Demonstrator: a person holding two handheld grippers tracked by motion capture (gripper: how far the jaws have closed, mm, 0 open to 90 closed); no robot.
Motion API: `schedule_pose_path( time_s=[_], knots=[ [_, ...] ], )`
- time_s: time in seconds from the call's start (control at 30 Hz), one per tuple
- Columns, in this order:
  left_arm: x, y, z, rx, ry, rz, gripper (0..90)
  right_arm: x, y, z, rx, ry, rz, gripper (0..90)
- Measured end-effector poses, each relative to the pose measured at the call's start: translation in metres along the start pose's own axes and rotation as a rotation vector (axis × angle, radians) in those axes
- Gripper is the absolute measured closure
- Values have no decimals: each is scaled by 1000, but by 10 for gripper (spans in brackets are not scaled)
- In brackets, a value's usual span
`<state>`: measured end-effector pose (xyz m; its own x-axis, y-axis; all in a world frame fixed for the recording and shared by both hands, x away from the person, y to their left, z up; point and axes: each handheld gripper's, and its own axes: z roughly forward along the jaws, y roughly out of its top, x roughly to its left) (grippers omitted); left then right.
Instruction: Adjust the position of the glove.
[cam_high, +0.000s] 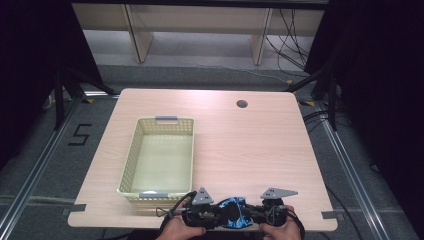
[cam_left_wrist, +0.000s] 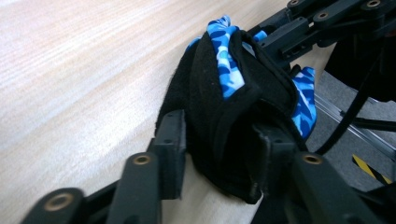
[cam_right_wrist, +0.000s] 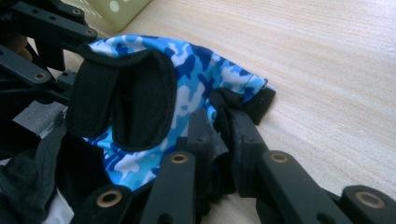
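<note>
Holding the glove (cam_high: 233, 212) at the table's (cam_high: 250, 150) near edge, left gripper (cam_left_wrist: 217, 156) and right gripper (cam_right_wrist: 219, 135) each clenched on black fabric — best to lift both evenly, keeping it taut, toward the basket (cam_high: 131, 150) just left.

A pale yellow perforated plastic basket (cam_high: 159, 159) with grey handle clips at both short ends sits on the left half of the light wood-grain table (cam_high: 250, 145), its long side running away from the near edge. A small round dark cable hole (cam_high: 242, 104) lies near the table's far right edge. Beyond it, light wooden furniture legs (cam_high: 137, 35) stand on the grey floor (cam_high: 210, 75), with loose black cables (cam_high: 290, 35) at the right.
</note>
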<state>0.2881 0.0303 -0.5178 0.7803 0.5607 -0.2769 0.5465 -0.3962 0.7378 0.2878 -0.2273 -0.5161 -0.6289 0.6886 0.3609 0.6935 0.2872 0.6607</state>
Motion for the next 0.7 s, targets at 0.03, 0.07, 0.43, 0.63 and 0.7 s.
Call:
schedule_pose_path(
  time_s=[0.03,0.07,0.43,0.63,0.7],
  knots=[
    [0,0,-1,-5,8,8,643,0,0,1,-8,11,3,807],
    [0,-1,-2,-17,12,-2,687,0,0,0,-1,0,3,807],
    [3,1,-9,-52,14,17,794,5,0,-3,-20,2,10,813],
    [7,4,-18,-55,24,54,814,10,2,-6,-40,25,48,816],
    [8,3,-19,-52,26,60,815,10,2,-4,-61,34,22,816]
  ],
)
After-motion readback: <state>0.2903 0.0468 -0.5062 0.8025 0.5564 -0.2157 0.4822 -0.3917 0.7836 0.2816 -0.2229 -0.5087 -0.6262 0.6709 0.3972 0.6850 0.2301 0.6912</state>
